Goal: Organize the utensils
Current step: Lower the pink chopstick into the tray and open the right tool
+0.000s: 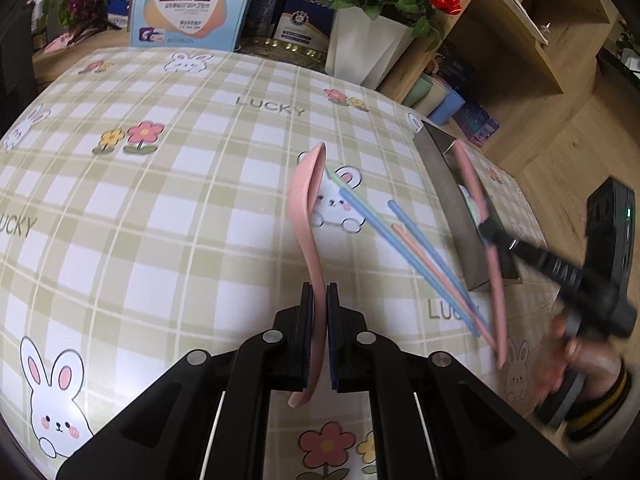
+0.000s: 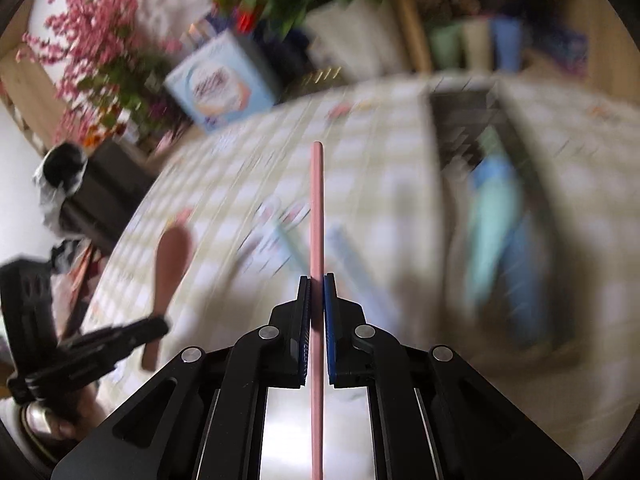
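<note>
My left gripper (image 1: 319, 294) is shut on a pink spoon (image 1: 306, 204) and holds it above the checked tablecloth, bowl pointing away. My right gripper (image 2: 317, 284) is shut on a pink chopstick (image 2: 317, 208); in the left wrist view that gripper (image 1: 486, 230) holds the chopstick (image 1: 474, 184) over the edge of the metal tray (image 1: 448, 184). Several blue, green and pink chopsticks (image 1: 408, 248) lie on the cloth left of the tray. The blurred right wrist view shows blue and green utensils (image 2: 496, 216) inside the tray (image 2: 436, 128).
A white flower pot (image 1: 368, 44) with red roses, a light blue box (image 1: 188, 4) and dark boxes stand at the table's far edge. Wooden shelves with coloured cups (image 1: 436, 100) rise behind the tray. A person's hand (image 1: 576, 364) holds the right gripper.
</note>
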The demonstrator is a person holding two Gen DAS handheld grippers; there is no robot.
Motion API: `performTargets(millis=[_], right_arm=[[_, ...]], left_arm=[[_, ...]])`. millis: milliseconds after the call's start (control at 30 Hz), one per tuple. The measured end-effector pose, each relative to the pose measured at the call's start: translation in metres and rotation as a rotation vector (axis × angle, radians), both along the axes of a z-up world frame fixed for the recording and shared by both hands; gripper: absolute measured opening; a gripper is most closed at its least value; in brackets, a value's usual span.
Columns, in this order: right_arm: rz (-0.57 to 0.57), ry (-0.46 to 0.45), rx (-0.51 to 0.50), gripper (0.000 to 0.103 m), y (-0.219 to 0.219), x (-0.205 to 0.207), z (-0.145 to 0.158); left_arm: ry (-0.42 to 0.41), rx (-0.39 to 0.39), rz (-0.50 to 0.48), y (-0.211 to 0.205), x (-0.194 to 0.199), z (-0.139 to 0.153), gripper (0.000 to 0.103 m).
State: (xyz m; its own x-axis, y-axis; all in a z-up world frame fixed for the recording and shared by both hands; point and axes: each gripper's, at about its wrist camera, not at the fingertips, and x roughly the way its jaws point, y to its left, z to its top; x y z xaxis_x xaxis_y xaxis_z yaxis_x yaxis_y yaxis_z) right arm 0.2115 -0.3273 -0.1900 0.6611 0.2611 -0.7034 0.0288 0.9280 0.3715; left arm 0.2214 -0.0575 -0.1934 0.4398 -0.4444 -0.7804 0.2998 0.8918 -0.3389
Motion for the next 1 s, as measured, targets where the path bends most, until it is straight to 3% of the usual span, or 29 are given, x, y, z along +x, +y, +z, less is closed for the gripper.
performTargets(millis=[133, 300, 600, 1000], right_arm=[[-0.114, -0.002, -0.058, 0.006, -0.060, 0.022, 0.010], [-0.141, 0.042, -0.106, 0.006, -0.092, 0.048, 0.000], [-0.149, 0.130, -0.147, 0.007, -0.097, 0.061, -0.022], [-0.141, 0.108, -0.135, 0.008, -0.095, 0.042, -0.008]], left_arm=[[-0.001, -0.004, -0.013, -0.017, 0.008, 0.009, 0.006], [0.001, -0.016, -0.049, -0.049, 0.017, 0.021, 0.006], [0.018, -0.018, -0.115, -0.103, 0.032, 0.031, 0.006], [0.077, -0.015, -0.177, -0.150, 0.045, 0.024, 0.006]])
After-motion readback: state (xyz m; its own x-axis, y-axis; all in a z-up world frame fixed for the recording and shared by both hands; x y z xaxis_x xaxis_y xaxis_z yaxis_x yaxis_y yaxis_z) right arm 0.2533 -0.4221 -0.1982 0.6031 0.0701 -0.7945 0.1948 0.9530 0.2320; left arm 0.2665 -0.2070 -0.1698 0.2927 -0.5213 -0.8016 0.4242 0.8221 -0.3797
